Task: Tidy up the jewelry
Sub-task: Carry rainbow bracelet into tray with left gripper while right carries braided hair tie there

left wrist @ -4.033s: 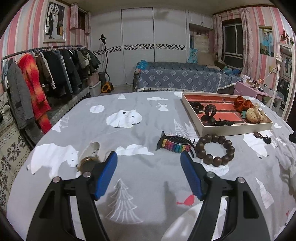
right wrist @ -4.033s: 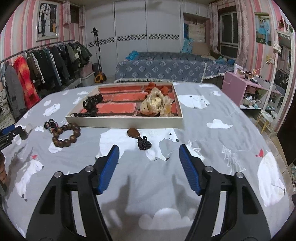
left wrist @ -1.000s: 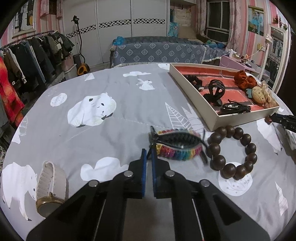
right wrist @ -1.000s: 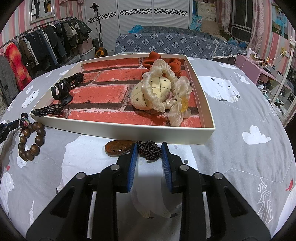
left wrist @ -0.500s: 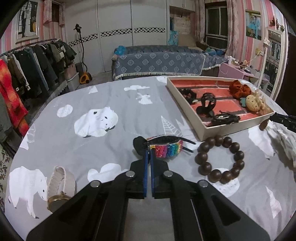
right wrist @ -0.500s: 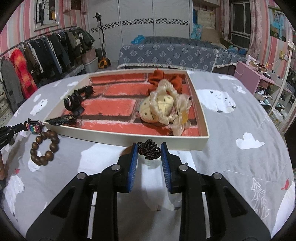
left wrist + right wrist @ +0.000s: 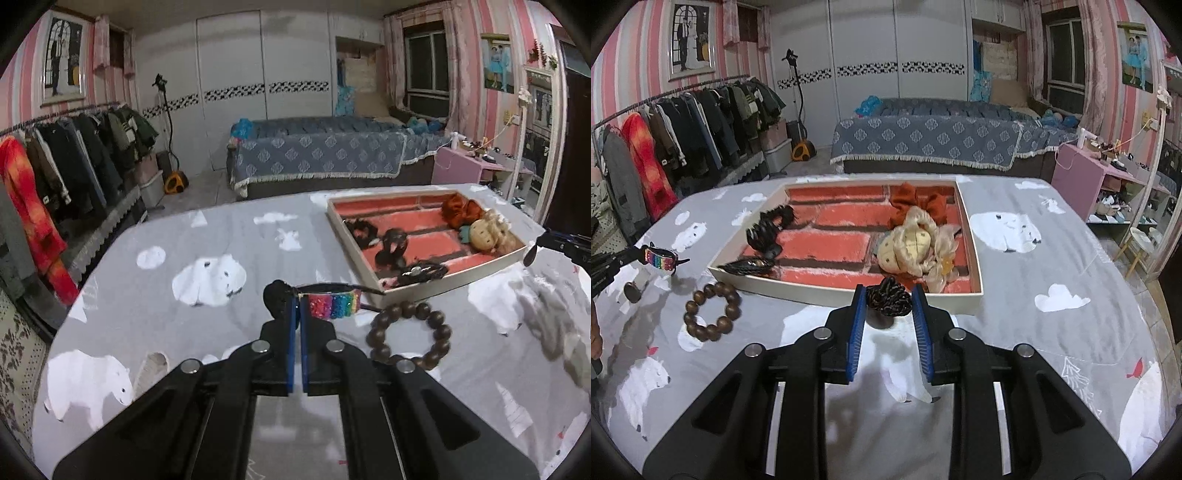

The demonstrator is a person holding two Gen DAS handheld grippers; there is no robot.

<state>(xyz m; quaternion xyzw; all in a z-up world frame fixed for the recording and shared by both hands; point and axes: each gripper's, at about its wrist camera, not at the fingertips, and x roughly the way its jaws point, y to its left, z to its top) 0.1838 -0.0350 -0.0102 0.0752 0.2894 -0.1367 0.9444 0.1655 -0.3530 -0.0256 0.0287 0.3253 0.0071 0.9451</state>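
**Operator:** Surface condition, near to far?

**Technician:** Grey cloth with white polar-bear and cloud prints covers the table point(image 7: 1071, 266). Beyond it: a bed with a blue patterned cover point(image 7: 942, 142), a clothes rack point(image 7: 683, 125) along the striped pink wall, white wardrobe doors point(image 7: 897, 55) at the back.

**Operator:** Gripper status?

**Technician:** Left gripper point(image 7: 296, 314): jaws clenched on the black end of a rainbow hair clip point(image 7: 334, 303), which is lifted clear of the cloth, near the tray's front corner. Right gripper point(image 7: 888, 295): jaws grasping a dark braided knot point(image 7: 889, 295), held just in front of the tray's near wall. A brown piece hangs beneath the knot, partly hidden.

**Operator:** Item appearance and count?

**Technician:** One clip: black frame, glittering stripe of red, green, blue and purple. One bead bracelet point(image 7: 712, 312), large dark wooden beads, lying on the cloth between the two grippers. One shallow cream tray point(image 7: 973, 254) with a red brick-pattern floor. Inside it: one orange scrunchie point(image 7: 916, 201), one cream scrunchie point(image 7: 916, 243), one black claw clip point(image 7: 766, 230) and one flat black clip point(image 7: 748, 265); a second dark piece sits behind the claw clip, too blurred to identify. One watch point(image 7: 147, 369) lies at the near left, mostly hidden by the left gripper.
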